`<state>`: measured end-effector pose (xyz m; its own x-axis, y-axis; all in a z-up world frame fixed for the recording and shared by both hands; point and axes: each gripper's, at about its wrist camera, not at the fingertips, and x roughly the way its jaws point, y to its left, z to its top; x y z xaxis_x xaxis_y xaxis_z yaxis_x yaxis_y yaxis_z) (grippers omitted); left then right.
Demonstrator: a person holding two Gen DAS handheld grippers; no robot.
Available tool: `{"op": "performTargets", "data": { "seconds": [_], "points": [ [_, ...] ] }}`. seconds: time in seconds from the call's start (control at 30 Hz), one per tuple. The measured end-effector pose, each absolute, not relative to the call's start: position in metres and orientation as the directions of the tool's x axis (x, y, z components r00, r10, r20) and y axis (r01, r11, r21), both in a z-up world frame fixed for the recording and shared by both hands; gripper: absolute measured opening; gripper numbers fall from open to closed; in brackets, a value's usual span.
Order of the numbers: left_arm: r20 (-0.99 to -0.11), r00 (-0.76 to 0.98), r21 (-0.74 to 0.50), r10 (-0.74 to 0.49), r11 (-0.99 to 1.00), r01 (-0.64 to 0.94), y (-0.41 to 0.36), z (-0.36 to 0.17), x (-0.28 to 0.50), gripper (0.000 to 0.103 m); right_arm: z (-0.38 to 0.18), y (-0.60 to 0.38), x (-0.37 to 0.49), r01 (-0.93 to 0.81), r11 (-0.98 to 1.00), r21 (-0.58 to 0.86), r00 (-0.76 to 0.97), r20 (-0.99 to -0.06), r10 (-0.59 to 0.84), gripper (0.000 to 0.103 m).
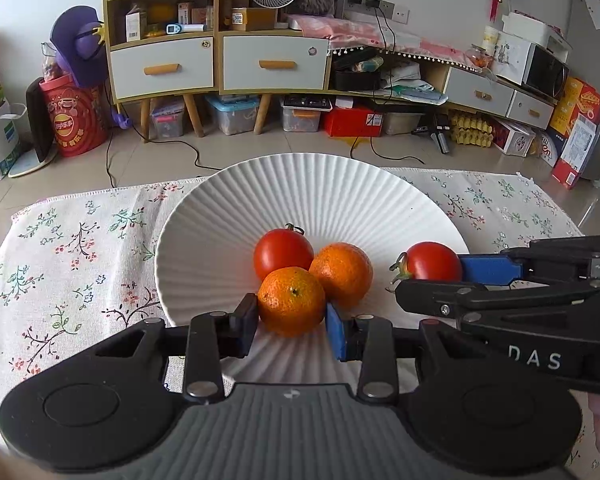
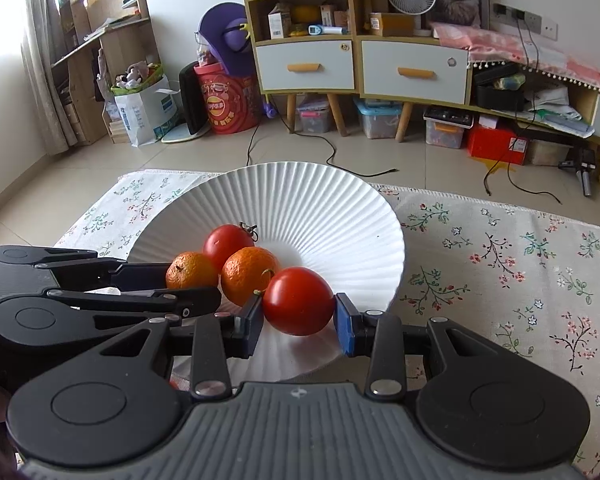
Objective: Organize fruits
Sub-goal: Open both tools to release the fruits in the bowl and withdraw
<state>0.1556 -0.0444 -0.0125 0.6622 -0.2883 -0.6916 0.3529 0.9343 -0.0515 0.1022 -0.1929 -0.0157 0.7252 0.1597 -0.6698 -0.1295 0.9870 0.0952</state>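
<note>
A white ridged plate (image 1: 320, 200) (image 2: 312, 204) stands on a floral cloth. In the left wrist view, my left gripper (image 1: 291, 326) is shut on an orange (image 1: 291, 302) low over the plate's near side. A tomato (image 1: 283, 254) and a second orange (image 1: 342, 274) lie just behind it. From the right, my right gripper (image 1: 430, 280) comes in, shut on another tomato (image 1: 434, 262). In the right wrist view, that gripper (image 2: 299, 326) pinches the tomato (image 2: 298, 300) between its blue pads, beside the left gripper (image 2: 192, 284) and its orange (image 2: 191, 270). I cannot tell whether the held fruits touch the plate.
The floral cloth (image 1: 80, 248) (image 2: 520, 264) spreads to both sides of the plate. Beyond its far edge is tiled floor with cables (image 2: 332, 152), then a cabinet (image 1: 220, 60), storage boxes and a red drum (image 1: 76, 120).
</note>
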Motion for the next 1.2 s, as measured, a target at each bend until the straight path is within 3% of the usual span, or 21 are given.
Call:
{"op": "performTargets", "data": {
  "seconds": [0.17,0.33,0.5,0.57,0.67,1.03,1.2],
  "points": [
    [-0.688,0.675,-0.017,-0.266,0.936,0.352,-0.045,-0.012,0.154,0.039,-0.013,-0.195,0.1,-0.121,0.986,0.111,0.733,-0.66,0.164,0.039],
    [-0.687,0.679,-0.004,-0.257,0.936,0.351,-0.041,-0.008,0.151,0.058,-0.008,-0.203,0.097,-0.103,0.984,0.144,0.735,-0.656,0.173,0.056],
    [-0.696,0.671,-0.005,-0.255,0.936,0.351,-0.038,-0.004,0.144,0.065,-0.002,-0.202,0.088,-0.098,0.985,0.139,0.731,-0.662,0.166,0.068],
    [-0.701,0.668,-0.002,-0.25,0.937,0.349,-0.037,-0.002,0.139,0.075,0.001,-0.202,0.083,-0.097,0.986,0.134,0.73,-0.664,0.161,0.074],
    [-0.707,0.66,-0.02,-0.255,0.94,0.341,-0.033,0.002,0.133,0.085,0.008,-0.203,0.071,-0.098,0.985,0.14,0.738,-0.654,0.166,0.089],
    [-0.711,0.656,0.015,-0.253,0.928,0.373,-0.025,0.014,0.097,0.096,0.017,-0.194,0.044,-0.098,0.983,0.155,0.729,-0.661,0.177,0.095],
    [-0.715,0.658,0.028,-0.236,0.931,0.365,-0.012,0.015,0.088,0.096,0.013,-0.187,0.034,-0.121,0.985,0.127,0.715,-0.677,0.175,0.097]
  ]
}}
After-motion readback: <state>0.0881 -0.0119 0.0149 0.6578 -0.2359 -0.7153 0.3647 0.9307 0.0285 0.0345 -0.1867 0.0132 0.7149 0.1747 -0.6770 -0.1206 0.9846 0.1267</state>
